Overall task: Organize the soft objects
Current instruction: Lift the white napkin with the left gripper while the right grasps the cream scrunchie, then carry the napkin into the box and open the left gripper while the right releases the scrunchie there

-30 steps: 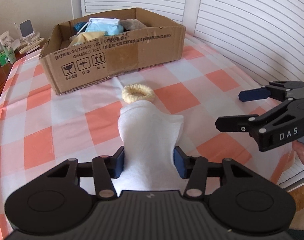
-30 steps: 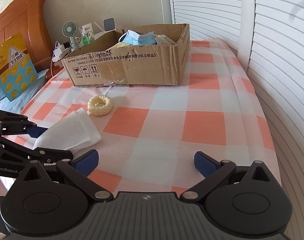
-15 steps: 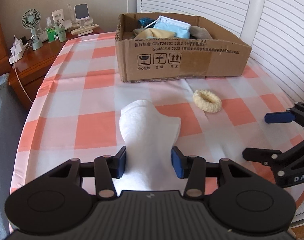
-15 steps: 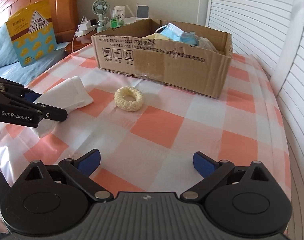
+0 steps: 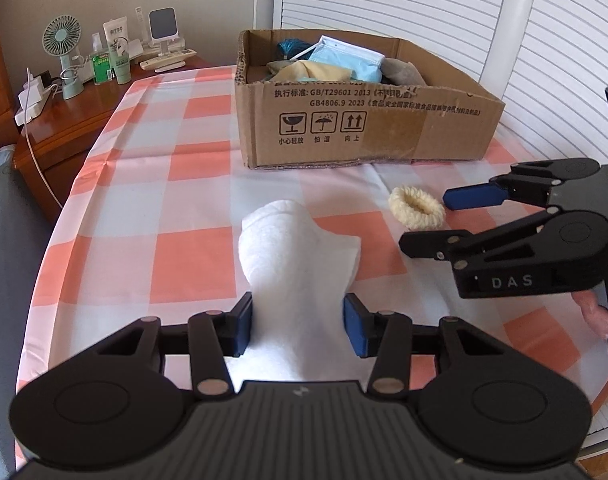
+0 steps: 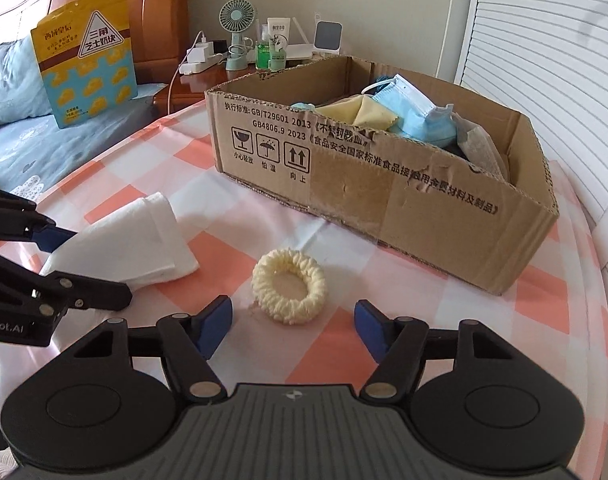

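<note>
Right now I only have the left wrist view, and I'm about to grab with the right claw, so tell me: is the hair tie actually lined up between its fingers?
Observer: Yes. In the right wrist view the hair tie lies centred at the tips of the right claw, whose jaws have just been closing. Neither pad touches it.
Operator: Does the far end of the sock hang free?
Observer: No. The folded end of the sock rests on the tablecloth, left of the hair tie and apart from it.
Operator: Is the box wall sound?
Observer: The near wall of the box has a ragged, torn top edge.
</note>
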